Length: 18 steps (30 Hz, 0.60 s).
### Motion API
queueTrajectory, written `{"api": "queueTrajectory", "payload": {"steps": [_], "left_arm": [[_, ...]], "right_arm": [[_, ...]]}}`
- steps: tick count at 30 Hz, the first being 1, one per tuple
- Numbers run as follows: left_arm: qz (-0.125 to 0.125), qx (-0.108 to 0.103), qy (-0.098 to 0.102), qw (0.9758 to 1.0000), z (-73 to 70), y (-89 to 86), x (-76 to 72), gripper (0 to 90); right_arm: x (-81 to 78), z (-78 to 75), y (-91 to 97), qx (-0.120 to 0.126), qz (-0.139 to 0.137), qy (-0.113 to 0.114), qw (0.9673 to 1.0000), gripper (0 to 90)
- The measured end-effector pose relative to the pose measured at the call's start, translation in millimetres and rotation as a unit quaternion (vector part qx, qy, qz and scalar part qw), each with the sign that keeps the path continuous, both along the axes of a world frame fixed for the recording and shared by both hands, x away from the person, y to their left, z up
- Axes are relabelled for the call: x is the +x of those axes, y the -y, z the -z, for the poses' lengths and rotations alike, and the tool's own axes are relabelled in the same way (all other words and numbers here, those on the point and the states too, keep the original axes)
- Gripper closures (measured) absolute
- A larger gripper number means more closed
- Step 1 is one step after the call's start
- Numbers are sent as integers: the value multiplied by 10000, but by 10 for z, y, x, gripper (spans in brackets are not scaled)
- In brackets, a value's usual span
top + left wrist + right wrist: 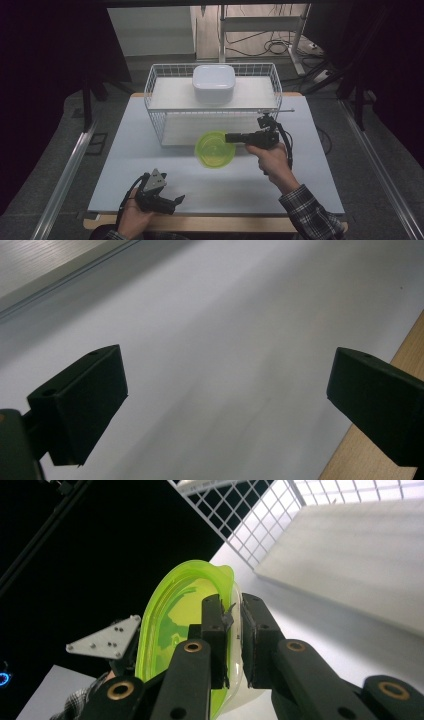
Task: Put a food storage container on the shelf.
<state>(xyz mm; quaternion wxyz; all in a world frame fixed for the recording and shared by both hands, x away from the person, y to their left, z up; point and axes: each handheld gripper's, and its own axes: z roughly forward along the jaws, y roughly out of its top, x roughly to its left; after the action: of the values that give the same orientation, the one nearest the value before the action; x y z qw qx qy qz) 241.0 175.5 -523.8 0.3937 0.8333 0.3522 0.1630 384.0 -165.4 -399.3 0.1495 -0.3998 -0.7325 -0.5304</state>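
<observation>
Glossy translucent green plastic bowl (215,148); white-coated wire rack (212,102)

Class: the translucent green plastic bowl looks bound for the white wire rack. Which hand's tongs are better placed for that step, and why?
Right. The right tongs already clamp the translucent green plastic bowl by its rim, beside the white wire rack. The left tongs sit open at the table's near edge.

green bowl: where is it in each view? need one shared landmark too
High view: green bowl at centre, in front of the wire rack, its rim pinched by the right gripper.
Left gripper view: no bowl here; open fingers over the table.
Right gripper view: bowl lower centre, rim between the fingers.
Shared landmark: the white tabletop.
</observation>
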Motion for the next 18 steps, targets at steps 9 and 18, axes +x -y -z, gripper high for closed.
{"api": "queueTrajectory", "payload": {"steps": [9, 18], "left_arm": [[-17, -35, 3, 10000, 6, -5, 4, 22], [-19, -43, 2, 10000, 9, -6, 6, 22]], "right_arm": [[63, -246, 60, 161, 171, 117, 9997, 819], [135, -484, 113, 321, 313, 197, 9988, 818]]}}
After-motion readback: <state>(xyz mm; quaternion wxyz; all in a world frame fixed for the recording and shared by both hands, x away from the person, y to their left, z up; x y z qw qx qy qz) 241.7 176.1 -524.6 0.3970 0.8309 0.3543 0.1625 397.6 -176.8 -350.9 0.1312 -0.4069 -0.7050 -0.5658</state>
